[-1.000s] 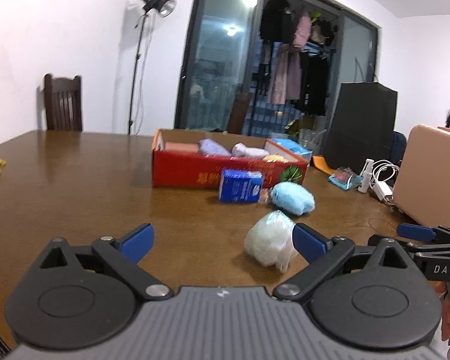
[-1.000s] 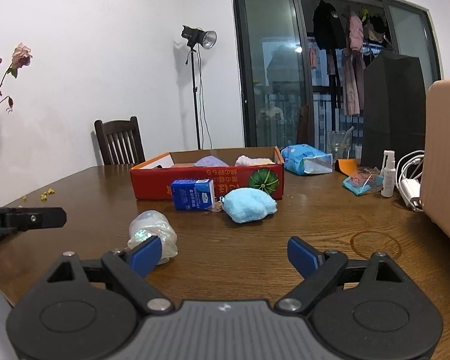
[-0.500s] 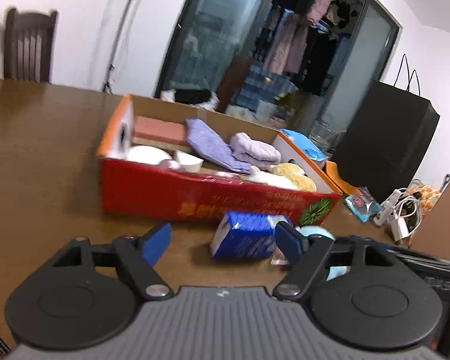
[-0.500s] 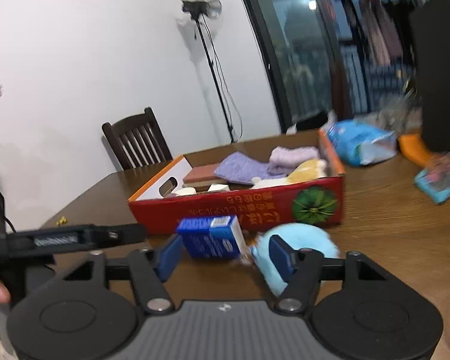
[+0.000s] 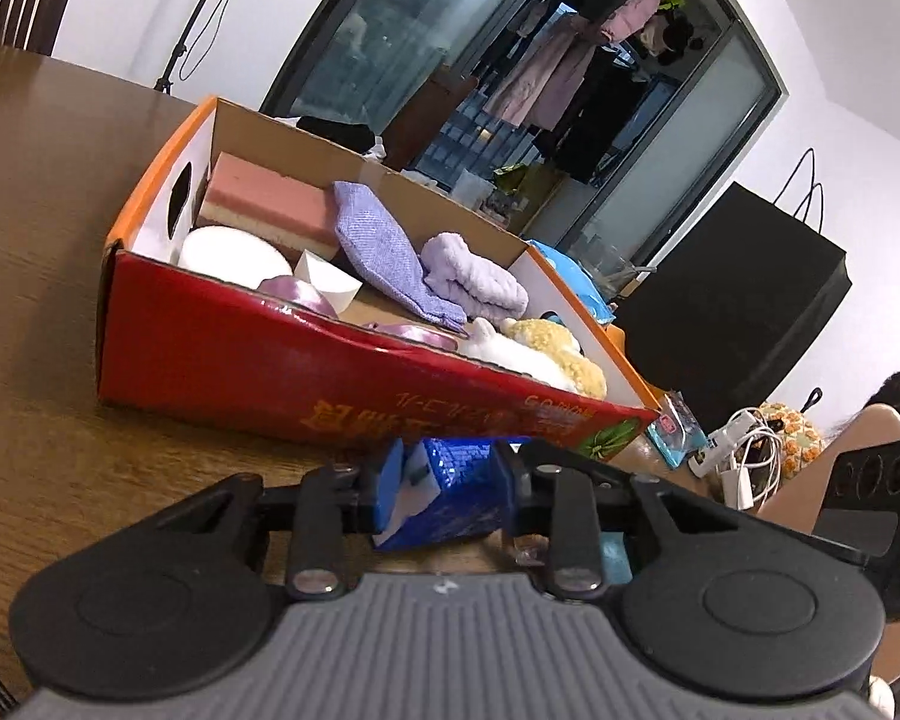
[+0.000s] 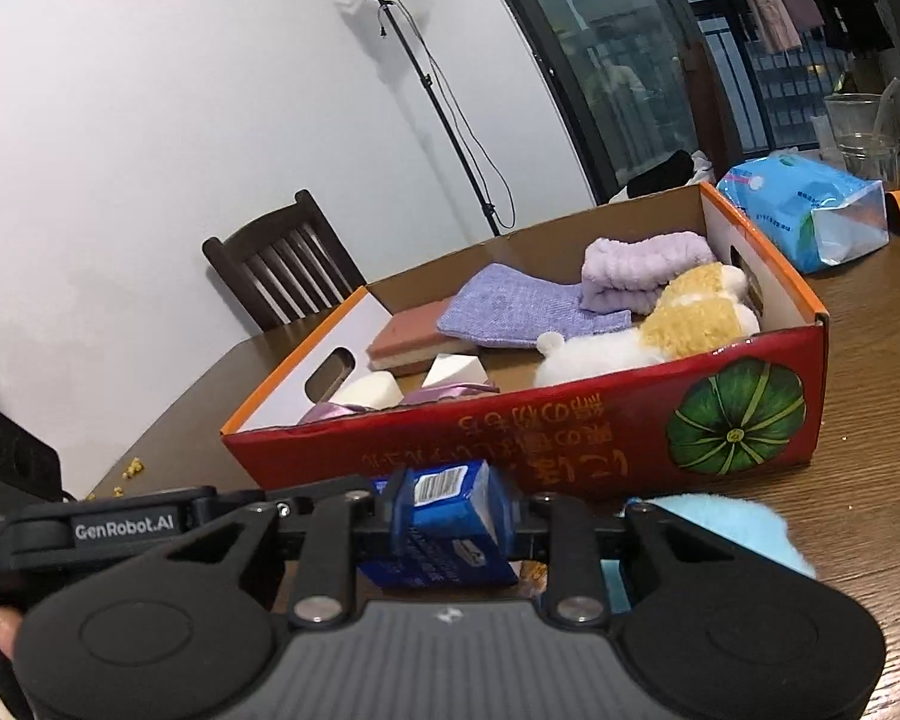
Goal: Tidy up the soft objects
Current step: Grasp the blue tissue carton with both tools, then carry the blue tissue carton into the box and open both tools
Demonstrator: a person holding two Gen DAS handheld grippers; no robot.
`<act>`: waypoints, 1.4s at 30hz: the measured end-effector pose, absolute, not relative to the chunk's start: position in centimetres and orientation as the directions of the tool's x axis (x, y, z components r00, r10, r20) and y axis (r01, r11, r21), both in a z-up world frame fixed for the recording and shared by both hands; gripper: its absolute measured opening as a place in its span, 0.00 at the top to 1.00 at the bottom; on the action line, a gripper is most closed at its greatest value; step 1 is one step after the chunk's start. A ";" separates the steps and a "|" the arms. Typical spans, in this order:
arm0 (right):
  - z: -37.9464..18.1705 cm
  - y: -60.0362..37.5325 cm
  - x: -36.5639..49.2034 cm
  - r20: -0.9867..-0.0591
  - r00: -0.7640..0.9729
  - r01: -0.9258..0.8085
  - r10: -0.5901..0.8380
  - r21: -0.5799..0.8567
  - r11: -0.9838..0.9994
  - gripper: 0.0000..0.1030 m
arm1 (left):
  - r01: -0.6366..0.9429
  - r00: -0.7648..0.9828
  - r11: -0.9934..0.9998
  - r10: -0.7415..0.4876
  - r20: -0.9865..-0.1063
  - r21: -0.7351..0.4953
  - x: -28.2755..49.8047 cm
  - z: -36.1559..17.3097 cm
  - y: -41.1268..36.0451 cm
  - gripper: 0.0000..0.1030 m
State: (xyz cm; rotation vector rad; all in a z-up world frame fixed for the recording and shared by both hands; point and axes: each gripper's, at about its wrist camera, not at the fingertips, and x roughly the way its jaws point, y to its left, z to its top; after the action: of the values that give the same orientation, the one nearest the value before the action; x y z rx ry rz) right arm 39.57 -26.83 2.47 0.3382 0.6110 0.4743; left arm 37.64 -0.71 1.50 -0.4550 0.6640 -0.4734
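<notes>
A blue tissue pack sits on the wooden table just before the red cardboard box. My left gripper is shut on one end of the pack. My right gripper is shut on the same pack from the other side. The box holds a pink sponge, purple cloths, white sponges and a plush toy. A light blue fluffy object lies to the right of the pack.
A blue wet-wipes bag lies behind the box on the right. A black bag, cables and a small packet are at the far right. A chair and a light stand stand behind the table.
Both grippers moved forward to the box and closed on the blue tissue pack, which was free on the table before. The white wrapped bundle has dropped out of view.
</notes>
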 end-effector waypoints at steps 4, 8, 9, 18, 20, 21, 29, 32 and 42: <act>3.0 -26.7 38.2 -0.485 0.685 -0.358 0.544 0.427 0.830 0.75 | 0.240 0.703 0.804 -0.530 -0.474 -0.544 35.6 1.9 -0.5 0.70; 2.7 -26.9 34.1 -0.498 0.638 -0.395 0.587 0.442 0.805 0.71 | 0.255 0.699 0.766 -0.568 -0.434 -0.590 30.5 0.9 0.3 0.68; 2.5 -27.0 33.2 -0.502 0.624 -0.397 0.599 0.456 0.796 0.66 | 0.260 0.689 0.759 -0.579 -0.436 -0.597 29.4 0.6 0.4 0.63; 1.9 -28.4 31.1 -0.474 0.625 -0.369 0.620 0.520 0.770 0.63 | 0.217 0.701 0.782 -0.541 -0.465 -0.584 27.9 0.2 1.0 0.48; 1.8 -28.0 31.7 -0.480 0.632 -0.368 0.608 0.504 0.781 0.63 | 0.221 0.695 0.783 -0.544 -0.469 -0.581 28.7 0.1 0.9 0.49; 1.7 -27.7 32.0 -0.485 0.632 -0.368 0.605 0.499 0.784 0.64 | 0.223 0.691 0.784 -0.546 -0.473 -0.579 29.0 0.0 0.8 0.49; -0.1 -27.6 33.8 -0.504 0.589 -0.363 0.631 0.534 0.764 0.69 | 0.198 0.668 0.760 -0.567 -0.482 -0.619 30.2 -1.3 1.5 0.75; -0.3 -27.5 33.9 -0.500 0.590 -0.363 0.634 0.537 0.761 0.70 | 0.188 0.660 0.746 -0.578 -0.480 -0.639 30.4 -1.5 1.7 0.75; 0.1 -27.6 33.8 -0.494 0.600 -0.357 0.630 0.539 0.763 0.72 | 0.207 0.691 0.765 -0.556 -0.463 -0.610 29.8 -0.4 1.2 0.75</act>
State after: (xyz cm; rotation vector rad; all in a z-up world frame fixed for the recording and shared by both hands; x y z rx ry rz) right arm 33.76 -27.59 0.09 0.4102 0.7247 0.5909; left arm 29.82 1.20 -0.43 -0.5530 0.6838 -0.4517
